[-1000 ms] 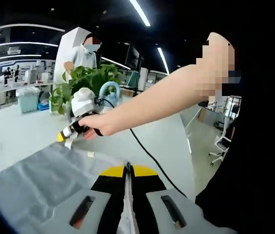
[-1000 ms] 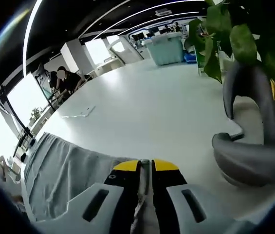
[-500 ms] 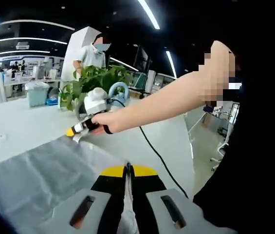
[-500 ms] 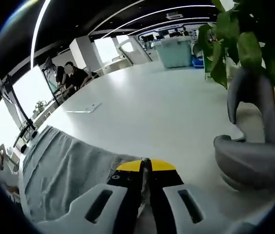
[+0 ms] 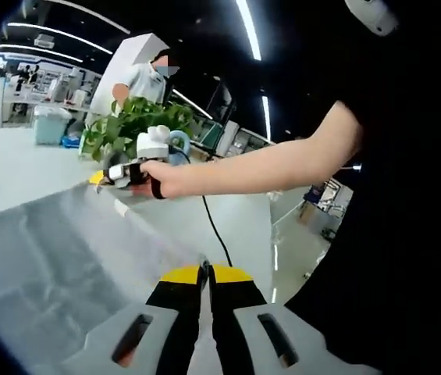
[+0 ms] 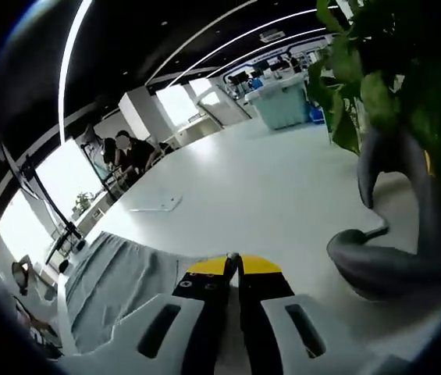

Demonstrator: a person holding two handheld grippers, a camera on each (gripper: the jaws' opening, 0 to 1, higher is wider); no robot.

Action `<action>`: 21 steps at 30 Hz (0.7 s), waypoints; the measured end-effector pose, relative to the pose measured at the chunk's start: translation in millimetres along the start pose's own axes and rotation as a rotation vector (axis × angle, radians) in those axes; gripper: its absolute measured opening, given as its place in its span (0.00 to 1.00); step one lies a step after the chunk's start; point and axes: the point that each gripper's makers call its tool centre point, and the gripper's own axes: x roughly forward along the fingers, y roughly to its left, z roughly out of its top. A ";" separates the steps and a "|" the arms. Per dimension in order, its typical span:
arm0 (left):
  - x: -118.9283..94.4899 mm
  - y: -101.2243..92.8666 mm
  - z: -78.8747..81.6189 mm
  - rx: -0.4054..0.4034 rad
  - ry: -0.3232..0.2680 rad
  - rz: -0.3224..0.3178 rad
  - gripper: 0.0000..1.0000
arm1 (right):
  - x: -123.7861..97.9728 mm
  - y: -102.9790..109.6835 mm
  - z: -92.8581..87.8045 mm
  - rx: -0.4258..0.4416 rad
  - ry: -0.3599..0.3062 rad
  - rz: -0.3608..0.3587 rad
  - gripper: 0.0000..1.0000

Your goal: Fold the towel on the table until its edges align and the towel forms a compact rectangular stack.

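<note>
As we hold both tools up, the grey towel hangs stretched between them above the white table. In the left gripper view, our left gripper has its yellow-tipped jaws pressed together on a towel edge, while a hand carries the right gripper near a green plant. In the right gripper view, that gripper's jaws are clamped on the towel, with a grey curved holder further right.
</note>
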 end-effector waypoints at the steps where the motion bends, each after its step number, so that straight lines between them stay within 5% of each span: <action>1: -2.9 -3.5 2.8 0.004 -0.003 0.000 0.03 | -4.1 0.3 -4.6 -0.055 0.026 -0.007 0.01; 8: -19.3 -19.5 7.1 0.047 -0.013 -0.009 0.03 | -22.3 15.8 -5.4 -0.185 0.057 -0.009 0.01; 11: -22.9 -26.6 12.8 0.043 -0.022 -0.023 0.03 | -26.9 25.9 5.9 -0.209 0.022 0.013 0.01; 21: -9.9 -63.3 27.4 0.132 -0.015 -0.092 0.03 | -40.7 48.7 24.5 -0.286 -0.007 0.005 0.01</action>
